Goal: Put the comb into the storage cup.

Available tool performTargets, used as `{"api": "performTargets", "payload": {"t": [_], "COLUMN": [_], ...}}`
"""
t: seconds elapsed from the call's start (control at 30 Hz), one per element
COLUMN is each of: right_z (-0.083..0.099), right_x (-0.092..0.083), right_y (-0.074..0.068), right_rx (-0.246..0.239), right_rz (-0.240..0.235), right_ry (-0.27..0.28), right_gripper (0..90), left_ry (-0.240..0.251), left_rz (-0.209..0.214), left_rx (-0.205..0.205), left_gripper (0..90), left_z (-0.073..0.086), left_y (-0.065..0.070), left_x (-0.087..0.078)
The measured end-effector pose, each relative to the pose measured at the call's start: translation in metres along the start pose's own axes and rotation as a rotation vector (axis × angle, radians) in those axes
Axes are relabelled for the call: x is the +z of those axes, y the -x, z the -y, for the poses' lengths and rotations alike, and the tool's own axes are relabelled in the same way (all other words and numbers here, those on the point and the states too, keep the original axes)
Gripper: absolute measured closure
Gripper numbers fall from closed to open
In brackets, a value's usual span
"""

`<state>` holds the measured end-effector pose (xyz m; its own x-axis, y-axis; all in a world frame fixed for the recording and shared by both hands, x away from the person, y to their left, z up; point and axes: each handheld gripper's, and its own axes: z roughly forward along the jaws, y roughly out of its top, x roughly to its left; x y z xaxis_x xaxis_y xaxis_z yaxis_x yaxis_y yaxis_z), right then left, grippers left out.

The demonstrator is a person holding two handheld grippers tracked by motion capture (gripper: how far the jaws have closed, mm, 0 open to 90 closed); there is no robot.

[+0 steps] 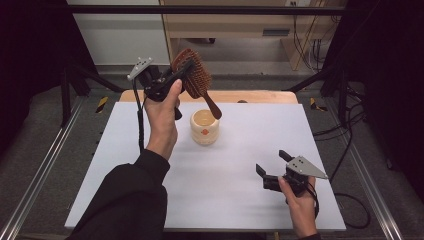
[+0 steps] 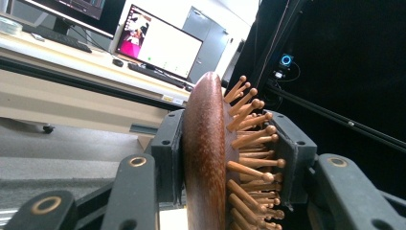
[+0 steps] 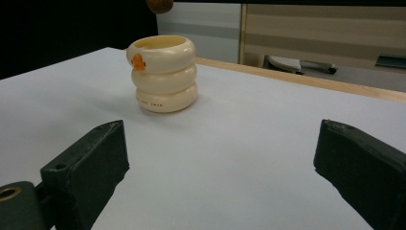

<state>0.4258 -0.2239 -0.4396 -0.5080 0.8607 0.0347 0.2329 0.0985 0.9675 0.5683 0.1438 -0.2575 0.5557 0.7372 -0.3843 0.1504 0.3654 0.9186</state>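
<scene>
A brown wooden hairbrush with peg bristles hangs in the air above a cream ribbed cup, its handle end pointing down at the cup's mouth. My left gripper is shut on the brush head; in the left gripper view the pads clamp the brush from its back and its bristle side. My right gripper rests low near the table's front right, open, with nothing between its pads. From the right gripper view the cup stands upright ahead, with an orange mark on its rim band, and the brush's handle tip hangs just above it.
The white tabletop has a wooden edge at the far side. Black frame rails and cables run along both sides of the table. A desk with monitors shows far off in the left gripper view.
</scene>
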Motion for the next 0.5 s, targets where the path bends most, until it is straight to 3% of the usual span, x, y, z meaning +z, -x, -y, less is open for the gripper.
{"api": "performTargets", "payload": {"t": [0.3, 0.5], "right_z": [-0.0001, 0.0004], "right_x": [0.0005, 0.0021], "right_y": [-0.0012, -0.0014], "right_rx": [-0.001, -0.001], "right_rz": [-0.001, 0.001], "right_ry": [0.001, -0.001], "right_gripper": [4.9, 4.9], "left_ry": [0.029, 0.046], "left_rz": [-0.028, -0.023], "left_rx": [0.032, 0.029], "left_gripper": [52.6, 52.5], "left_z": [-0.0041, -0.0052], "left_y": [-0.0053, -0.0085], "left_x": [-0.0057, -0.0074]}}
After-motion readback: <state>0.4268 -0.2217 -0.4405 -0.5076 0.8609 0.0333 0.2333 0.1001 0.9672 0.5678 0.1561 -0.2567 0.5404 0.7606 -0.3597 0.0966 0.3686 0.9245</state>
